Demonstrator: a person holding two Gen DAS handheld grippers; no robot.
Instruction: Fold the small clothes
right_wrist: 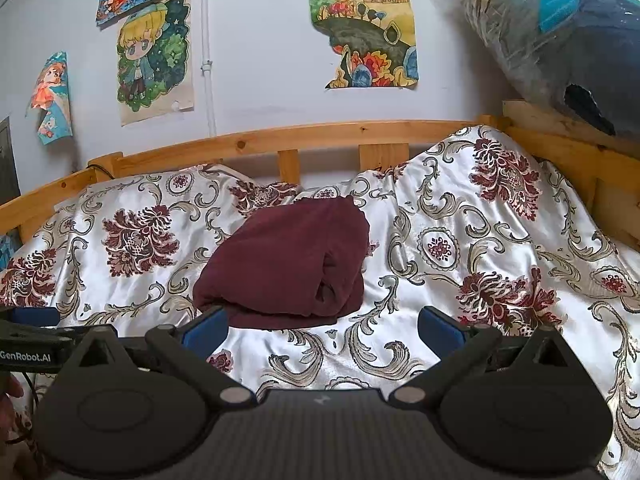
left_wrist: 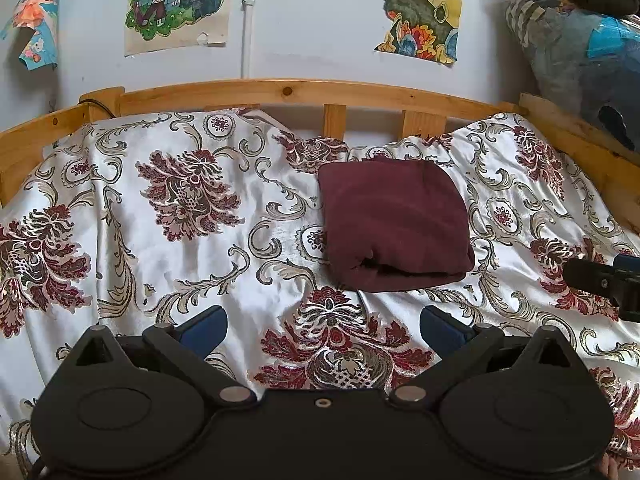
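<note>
The folded maroon garment (right_wrist: 288,260) is seen at frame centre on the floral bedspread (right_wrist: 460,248), just ahead of the right gripper (right_wrist: 322,326), nearer than the left gripper (left_wrist: 322,326), both held wide apart, nothing gripped.

Pale grey-white painted wall (right_wrist: 260,60) with a thin white vertical pipe (right_wrist: 207,64) clipped to it. Coloured cartoon drawings on paper (right_wrist: 154,56) and a torn landscape drawing (right_wrist: 362,24) stuck to the wall. Pine slatted wooden bed frame (left_wrist: 288,90) along the wall. Shiny white satin bedspread with maroon floral and beige scroll pattern (left_wrist: 180,200), wrinkled. Clear plastic-wrapped bundle of dark bedding (right_wrist: 560,40) at upper right. Soft daylight.
</note>
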